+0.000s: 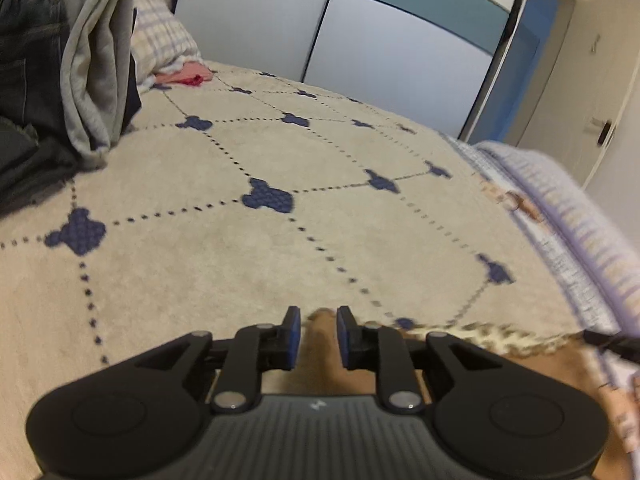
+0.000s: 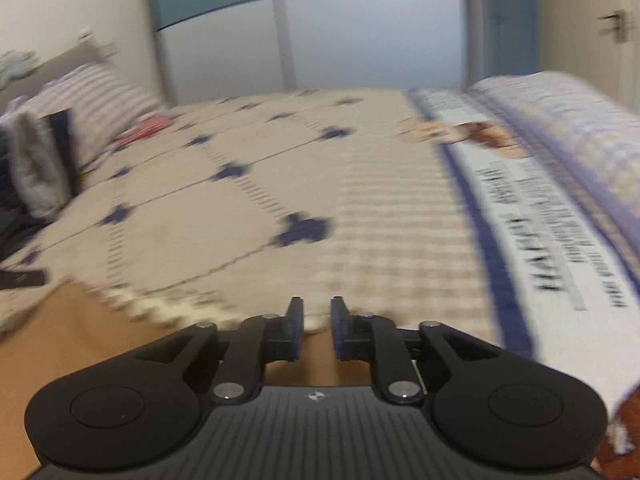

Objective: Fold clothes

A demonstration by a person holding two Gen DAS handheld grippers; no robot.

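Note:
A beige knitted sweater with blue clover marks and dotted lines point(image 1: 248, 208) lies spread flat over the bed; it also fills the right wrist view point(image 2: 280, 208). My left gripper point(image 1: 318, 320) hovers at the sweater's near hem point(image 1: 500, 336), jaws a little apart, nothing between them. My right gripper point(image 2: 317, 312) sits at the same fringed hem point(image 2: 168, 312), jaws slightly apart and empty. The right wrist view is blurred.
A stack of folded clothes, grey and dark denim point(image 1: 60, 72), stands at the left; it shows in the right wrist view point(image 2: 36, 168). A plaid pillow point(image 1: 160, 32) and a pink item point(image 1: 188, 74) lie behind. A printed blue-white quilt point(image 2: 560, 208) lies along the right. Wardrobe doors point(image 1: 360, 40) stand beyond.

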